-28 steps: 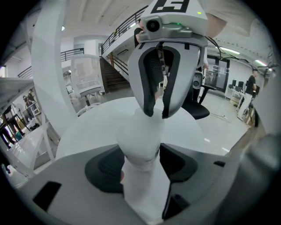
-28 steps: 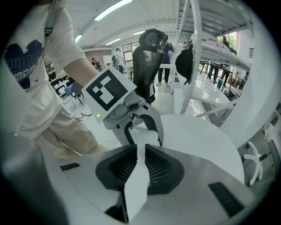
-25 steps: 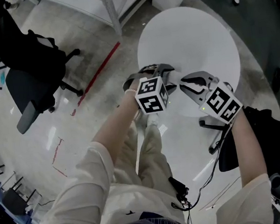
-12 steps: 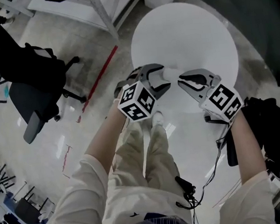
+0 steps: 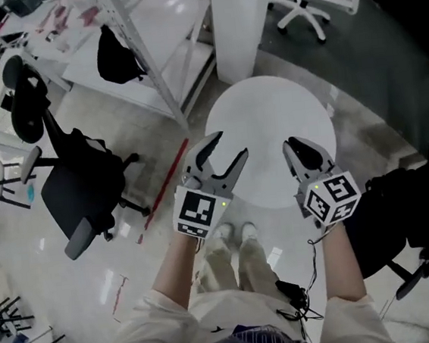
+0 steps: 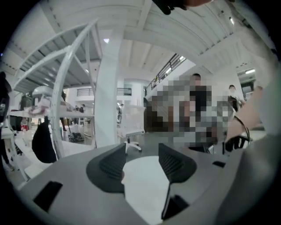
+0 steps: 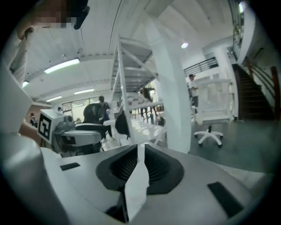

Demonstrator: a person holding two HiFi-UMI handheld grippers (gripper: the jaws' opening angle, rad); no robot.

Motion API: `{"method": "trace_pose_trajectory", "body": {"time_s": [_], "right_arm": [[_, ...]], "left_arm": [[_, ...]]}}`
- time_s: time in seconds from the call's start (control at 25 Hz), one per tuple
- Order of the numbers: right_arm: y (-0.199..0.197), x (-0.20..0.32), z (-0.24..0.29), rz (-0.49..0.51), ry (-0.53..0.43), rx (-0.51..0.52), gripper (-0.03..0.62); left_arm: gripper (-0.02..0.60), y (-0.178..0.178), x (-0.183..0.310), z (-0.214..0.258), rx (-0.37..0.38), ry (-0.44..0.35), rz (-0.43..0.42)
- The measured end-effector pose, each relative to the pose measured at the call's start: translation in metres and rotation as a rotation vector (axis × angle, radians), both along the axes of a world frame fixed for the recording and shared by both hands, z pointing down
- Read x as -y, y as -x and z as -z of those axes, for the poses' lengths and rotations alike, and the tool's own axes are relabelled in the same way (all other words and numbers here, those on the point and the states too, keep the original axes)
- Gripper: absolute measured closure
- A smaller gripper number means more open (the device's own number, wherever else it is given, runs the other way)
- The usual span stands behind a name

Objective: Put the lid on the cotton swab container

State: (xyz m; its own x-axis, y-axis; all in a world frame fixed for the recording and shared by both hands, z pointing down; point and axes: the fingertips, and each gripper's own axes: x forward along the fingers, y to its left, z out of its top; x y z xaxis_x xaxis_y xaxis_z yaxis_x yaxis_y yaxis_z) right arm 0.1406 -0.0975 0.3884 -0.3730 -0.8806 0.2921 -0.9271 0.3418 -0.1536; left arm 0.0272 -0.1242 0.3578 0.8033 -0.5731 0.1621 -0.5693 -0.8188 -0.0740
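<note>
A pale glossy floor (image 5: 75, 296) fills most of the head view, and only that view takes in the whole round white table (image 5: 269, 115), whose top is bare where it shows. A white column (image 5: 240, 19) stands just beyond the table. A white shelving rack (image 5: 150, 67) is to its left, and a black office chair (image 5: 86, 184) stands further left. From above, the left gripper (image 5: 230, 145) and the right gripper (image 5: 294, 145) hang side by side over the table's near edge, well apart from each other. Each carries a marker cube at its rear. The left gripper view shows its two ribbed pads standing wide apart, with only a patch of white tabletop between them and nothing held. The right gripper view shows its pads drawn together to a thin slit, gripping nothing. That view alone catches a dark staircase (image 7: 259, 96) at the far right, a white swivel chair (image 7: 210, 114) and the other gripper's marker cube (image 7: 46, 125) off to its left. Where the cotton swab container and its lid are cannot be told from any of the three views.
</note>
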Motion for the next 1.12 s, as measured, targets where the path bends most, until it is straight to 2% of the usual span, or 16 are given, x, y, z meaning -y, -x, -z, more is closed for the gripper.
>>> {"method": "trace_pose_trajectory", "body": {"time_s": [0.16,0.24,0.44,0.6,0.76,0.96,1.12], "right_arm": [[-0.016,-0.019,0.086,-0.219,-0.15,0.051,0.537],[-0.012,-0.029,0.121,-0.269,-0.216,0.049,0.543],[-0.003,-0.05,0.178,-0.328,-0.364,-0.049,0.566],[0.001,-0.055,0.197,-0.363,-0.443,-0.158,0.58],[-0.001,-0.055,0.194,-0.357,-0.464,-0.229,0.585],[-0.014,-0.053,0.195,-0.375,-0.508,-0.212,0.585],[-0.022,-0.048,0.195,-0.383,-0.522,-0.197,0.585]], "left_arm": [[0.38,0.012,-0.021,0.099,-0.196,-0.058,0.1],[0.405,0.016,-0.036,0.133,-0.234,-0.102,0.126],[0.573,0.018,-0.058,0.173,-0.19,-0.22,0.198],[0.583,0.022,-0.051,0.182,-0.168,-0.266,0.242],[0.584,0.037,-0.039,0.188,-0.156,-0.294,0.287],[0.584,0.054,-0.02,0.203,-0.168,-0.345,0.356],[0.584,0.049,-0.011,0.211,-0.171,-0.377,0.377]]}}
